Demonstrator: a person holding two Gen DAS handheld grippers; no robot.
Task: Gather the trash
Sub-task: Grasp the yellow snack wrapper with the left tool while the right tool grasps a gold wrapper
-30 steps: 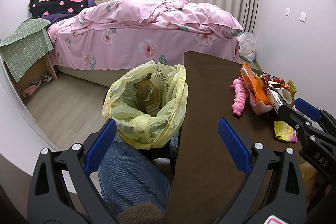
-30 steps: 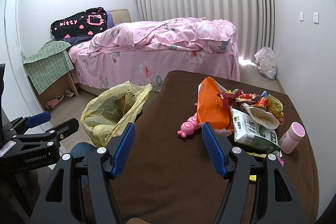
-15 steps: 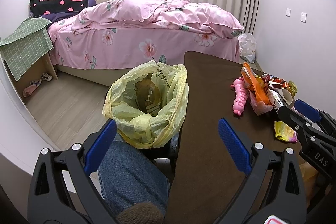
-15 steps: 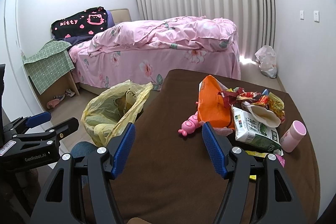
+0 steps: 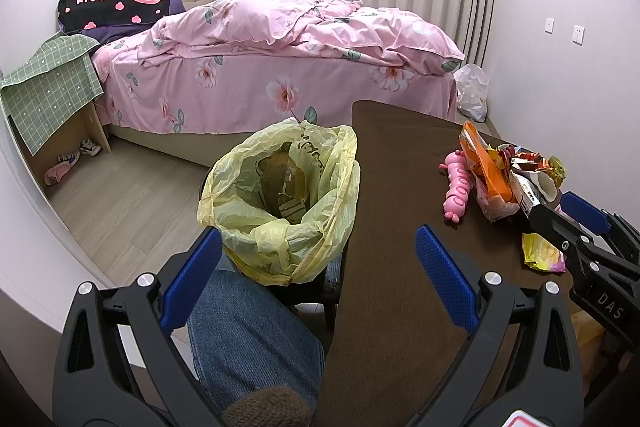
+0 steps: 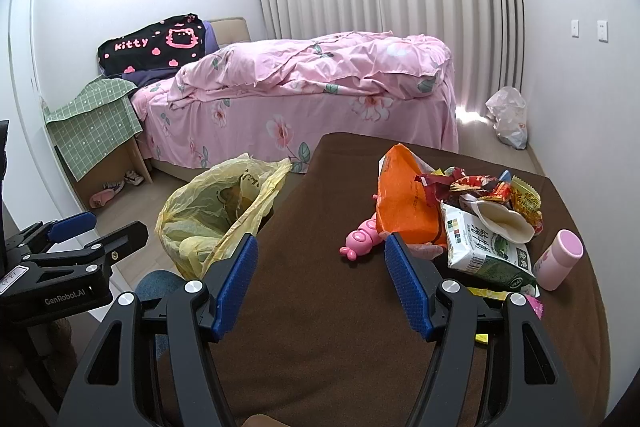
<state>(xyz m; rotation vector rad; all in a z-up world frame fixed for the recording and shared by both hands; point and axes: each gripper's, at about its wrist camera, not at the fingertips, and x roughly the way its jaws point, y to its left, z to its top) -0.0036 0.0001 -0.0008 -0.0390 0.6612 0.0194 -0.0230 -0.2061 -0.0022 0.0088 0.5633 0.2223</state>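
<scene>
Brown cloth covers the table (image 6: 320,327), with a pink bed (image 5: 260,83) behind it. Right wrist view: the right gripper (image 6: 320,275) is spread wide and empty at lower centre, and a trash heap (image 6: 460,211) lies at centre right with a pink bottle (image 6: 558,259), which the left view does not show. Left wrist view: the left gripper (image 5: 316,271), also wide and empty, looks down into the yellow bag (image 5: 280,199) at centre frame, showing its inside.
</scene>
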